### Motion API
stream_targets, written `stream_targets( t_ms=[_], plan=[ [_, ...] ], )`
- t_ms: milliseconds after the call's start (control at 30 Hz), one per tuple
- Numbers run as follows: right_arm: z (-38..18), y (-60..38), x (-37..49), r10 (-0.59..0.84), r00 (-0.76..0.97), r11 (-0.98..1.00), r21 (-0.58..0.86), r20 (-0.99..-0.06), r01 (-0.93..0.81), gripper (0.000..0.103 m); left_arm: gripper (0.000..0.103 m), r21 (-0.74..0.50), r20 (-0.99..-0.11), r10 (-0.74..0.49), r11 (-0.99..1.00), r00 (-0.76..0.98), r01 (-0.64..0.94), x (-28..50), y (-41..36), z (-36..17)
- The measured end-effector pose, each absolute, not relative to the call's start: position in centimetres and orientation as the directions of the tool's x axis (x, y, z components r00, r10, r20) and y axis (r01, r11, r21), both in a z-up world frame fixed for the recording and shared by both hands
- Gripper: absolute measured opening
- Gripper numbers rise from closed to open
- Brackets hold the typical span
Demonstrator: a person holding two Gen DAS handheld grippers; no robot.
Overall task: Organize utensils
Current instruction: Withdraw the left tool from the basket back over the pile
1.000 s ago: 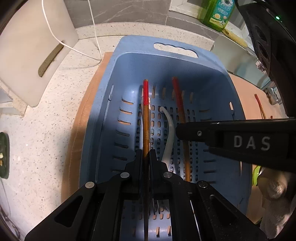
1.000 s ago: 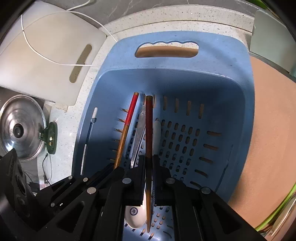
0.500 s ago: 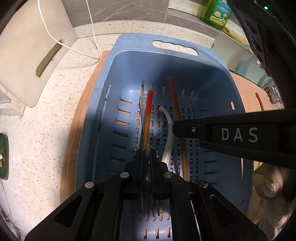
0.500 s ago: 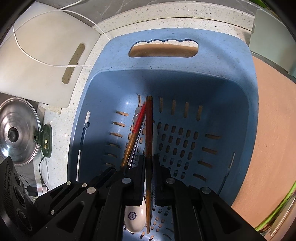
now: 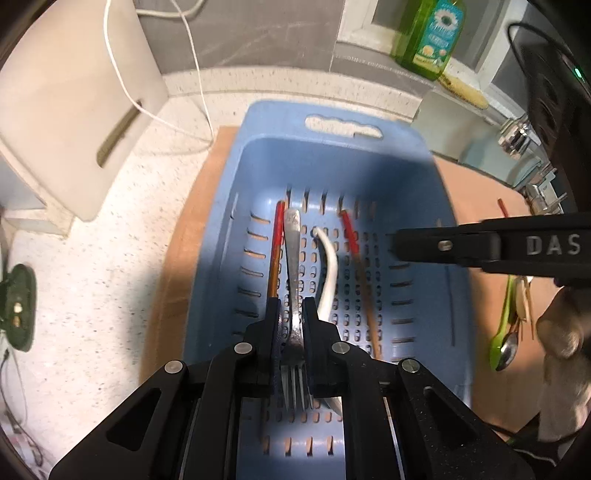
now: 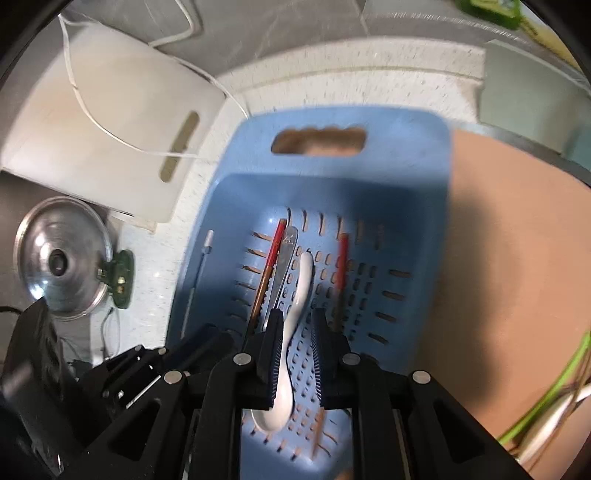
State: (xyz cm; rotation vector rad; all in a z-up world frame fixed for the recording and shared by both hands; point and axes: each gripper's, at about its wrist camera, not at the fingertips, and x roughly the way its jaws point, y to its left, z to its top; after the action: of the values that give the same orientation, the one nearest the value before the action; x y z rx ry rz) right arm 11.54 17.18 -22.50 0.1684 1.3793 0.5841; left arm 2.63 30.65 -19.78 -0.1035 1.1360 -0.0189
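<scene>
Speckled countertop (image 5: 110,236) carries a brown mat (image 6: 509,277) with the blue basket (image 5: 436,206) on it. Only the right view shows a pot lid (image 6: 61,262); only the left shows a green bottle (image 5: 432,35). Both chopsticks (image 5: 277,243) (image 5: 354,254), gripped a second ago, now lie in the basket beside fork (image 5: 293,258) and white spoon (image 6: 295,314). Left gripper (image 5: 291,314) and right gripper (image 6: 297,325) have just been opening; both stand apart, clamping nothing.

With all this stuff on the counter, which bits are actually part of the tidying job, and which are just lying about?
Part of the job:
blue basket
two red-tipped chopsticks
fork
white spoon
loose utensils outside the basket

Just lying about:
white cutting board
green bottle
pot lid
white cable
</scene>
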Motion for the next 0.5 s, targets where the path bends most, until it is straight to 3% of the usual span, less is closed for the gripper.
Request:
stream_targets(
  t_ms=[233, 433, 500],
  plan=[
    [-19.5, 9.1, 10.7, 0.538, 0.153, 0.824, 0.479, -0.829, -0.303, 0.016, 0.01, -0.09, -0.874, -0.074, 0.996, 0.48, -0.01, 0.8, 28.5, -16.9],
    [-17.7, -0.2, 10.4, 0.555, 0.253, 0.825, 0.484, -0.793, -0.293, 0.03, 0.01, -0.108, -0.853, -0.112, 0.993, 0.509, 0.038, -0.5, 24.3, -15.5],
    [-17.3, -3.3, 10.5, 0.561, 0.275, 0.823, 0.491, -0.781, -0.286, 0.04, 0.01, -0.123, -0.85, -0.137, 0.99, 0.508, 0.061, -0.7, 22.4, -15.4]
  ],
)
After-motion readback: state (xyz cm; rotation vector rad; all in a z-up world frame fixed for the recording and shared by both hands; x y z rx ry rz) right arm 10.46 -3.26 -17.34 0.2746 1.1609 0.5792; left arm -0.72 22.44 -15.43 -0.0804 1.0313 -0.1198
